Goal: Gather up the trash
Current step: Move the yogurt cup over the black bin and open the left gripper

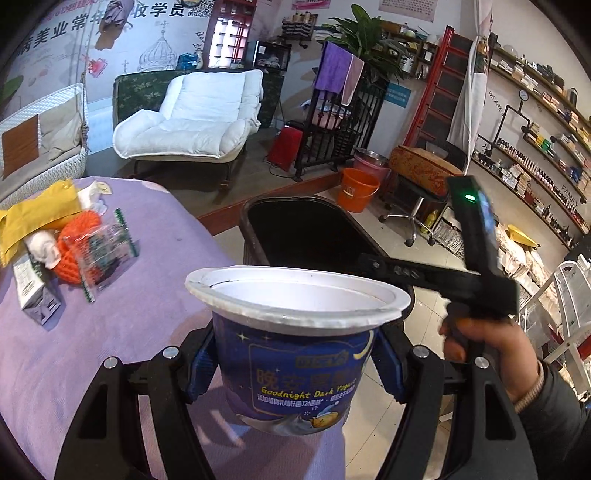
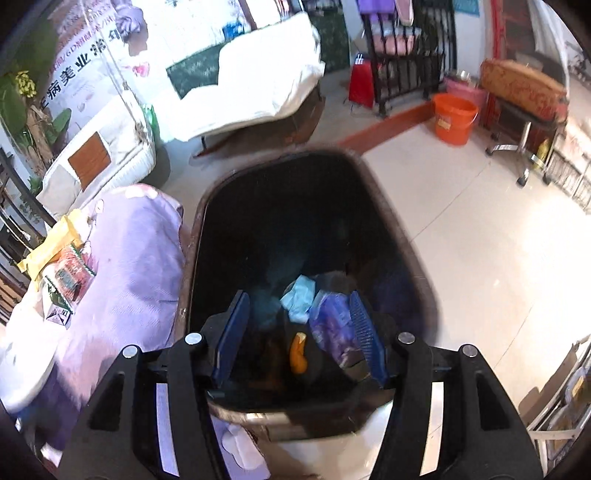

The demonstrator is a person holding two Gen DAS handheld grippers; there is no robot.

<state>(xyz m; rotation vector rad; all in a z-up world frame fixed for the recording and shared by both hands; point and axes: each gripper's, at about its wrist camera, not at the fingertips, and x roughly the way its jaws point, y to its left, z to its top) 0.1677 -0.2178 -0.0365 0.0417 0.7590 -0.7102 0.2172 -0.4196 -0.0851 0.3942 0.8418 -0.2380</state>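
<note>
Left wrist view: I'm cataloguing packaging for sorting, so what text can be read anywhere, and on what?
"Goodnight Dark Yog...", cut off at the edge, on the yogurt cup held in the left gripper.
"晚安" in large characters on the same cup; the smaller line below is only partly readable.
"美业常年" and "收学员" on the wall banner.
"WE ARE" and "FAMILY" on the shelf wall.
Carton and wrapper print: too small to read.

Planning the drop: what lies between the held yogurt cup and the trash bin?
In the left wrist view, only bare purple tablecloth lies between the yogurt cup and the trash bin.
</note>
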